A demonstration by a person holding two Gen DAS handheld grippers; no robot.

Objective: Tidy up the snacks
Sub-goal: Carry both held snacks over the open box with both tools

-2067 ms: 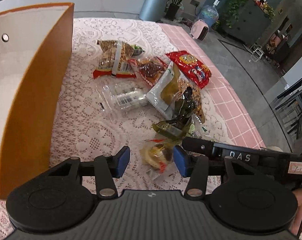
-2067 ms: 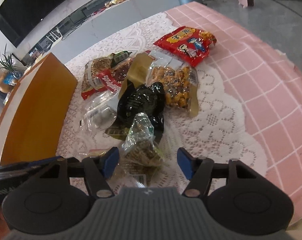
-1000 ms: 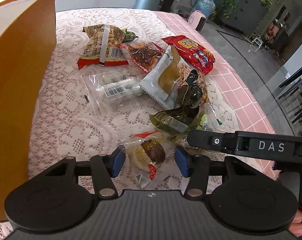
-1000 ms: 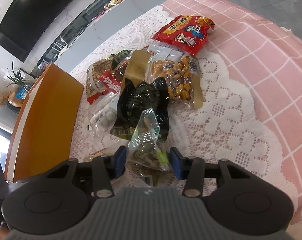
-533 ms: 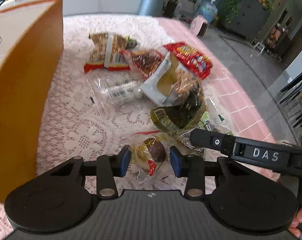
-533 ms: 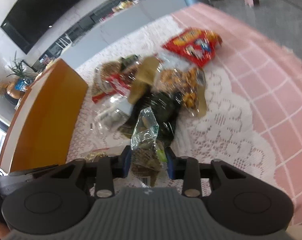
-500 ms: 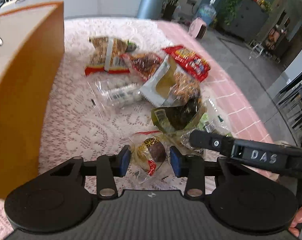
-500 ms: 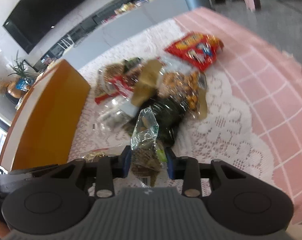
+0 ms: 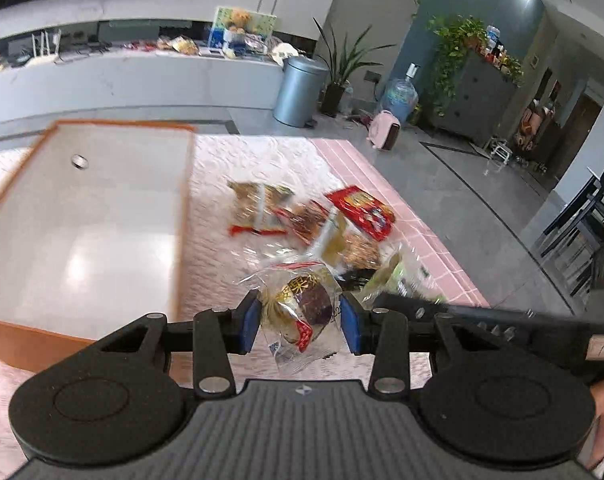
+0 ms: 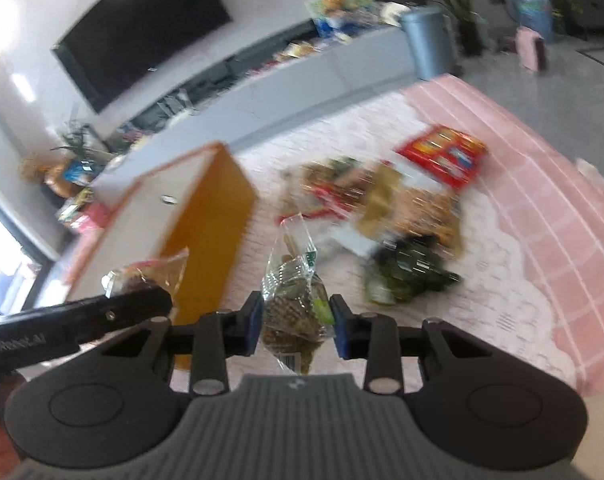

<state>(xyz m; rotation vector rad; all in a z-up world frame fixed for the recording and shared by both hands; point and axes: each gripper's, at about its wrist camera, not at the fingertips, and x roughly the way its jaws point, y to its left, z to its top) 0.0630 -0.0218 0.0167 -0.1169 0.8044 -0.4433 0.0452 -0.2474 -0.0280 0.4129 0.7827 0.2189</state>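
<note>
My left gripper is shut on a clear-wrapped pastry packet, held above the lace cloth beside the orange box, whose white inside shows. My right gripper is shut on a clear bag of green-brown snacks, also lifted off the table. In the right wrist view the left gripper's finger and its packet hang in front of the orange box. The remaining snack packets lie in a pile on the cloth.
A red snack bag and a dark green packet lie among the pile. The pink tiled table drops off at the right edge. A grey counter and bin stand beyond the table.
Both grippers closed on their packets and rose off the cloth, tilting up so the room shows. The orange box's open top has come into the left view.
</note>
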